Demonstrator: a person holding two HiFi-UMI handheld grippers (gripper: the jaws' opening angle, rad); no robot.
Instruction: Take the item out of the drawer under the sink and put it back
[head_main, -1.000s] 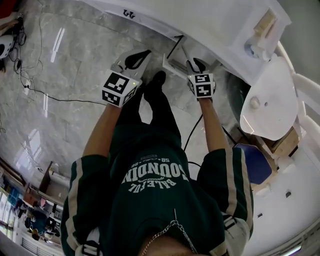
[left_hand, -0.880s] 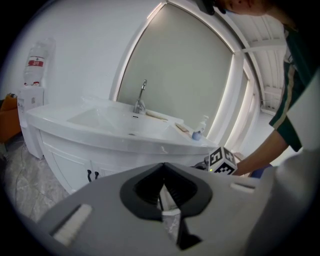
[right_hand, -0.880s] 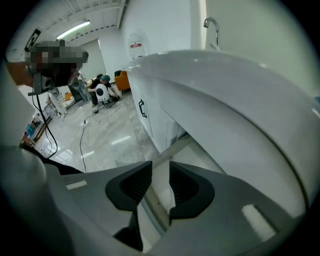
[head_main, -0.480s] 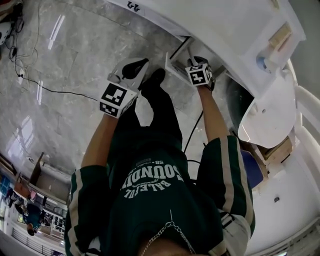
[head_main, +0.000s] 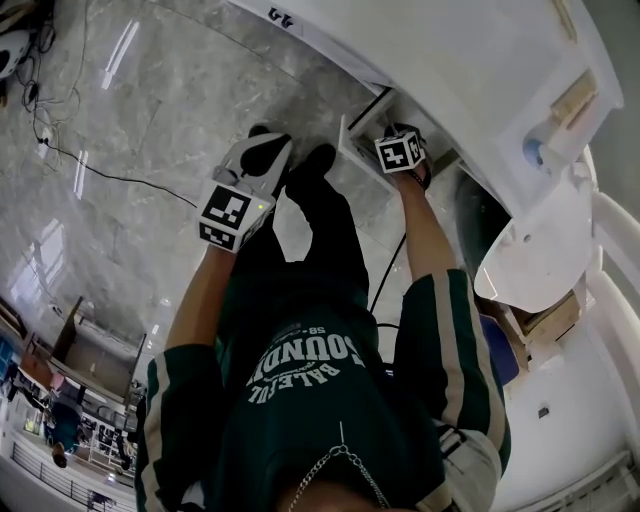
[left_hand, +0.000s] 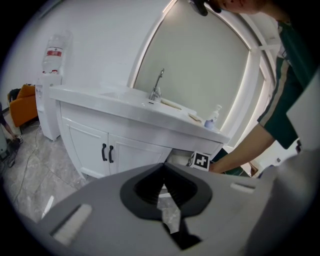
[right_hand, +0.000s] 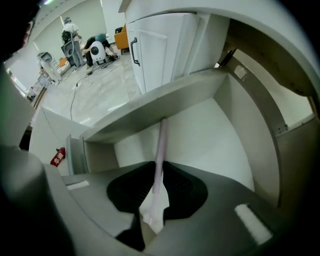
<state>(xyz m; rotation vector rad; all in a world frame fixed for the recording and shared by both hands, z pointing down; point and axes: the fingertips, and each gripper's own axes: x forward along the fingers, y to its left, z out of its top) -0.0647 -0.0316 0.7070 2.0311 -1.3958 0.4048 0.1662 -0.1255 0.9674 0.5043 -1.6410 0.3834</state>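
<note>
A slender pale stick (right_hand: 160, 150) is pinched between the closed fingers of the right gripper (right_hand: 156, 202), which is held inside the pulled-out white drawer (right_hand: 220, 130) beneath the sink counter (head_main: 470, 60). The stick's far end is pointed at the drawer's side wall. The left gripper (left_hand: 167, 212) is held outside, above the marble floor (head_main: 150, 110), its fingers drawn nearly together with nothing between them.

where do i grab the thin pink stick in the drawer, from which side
Take the stick by its shaft near the wider white end, coming from above through the open top of the drawer, jaws across its length. It is long and thin, and the walls would likely block a side approach. The right gripper holds it that way.
</note>
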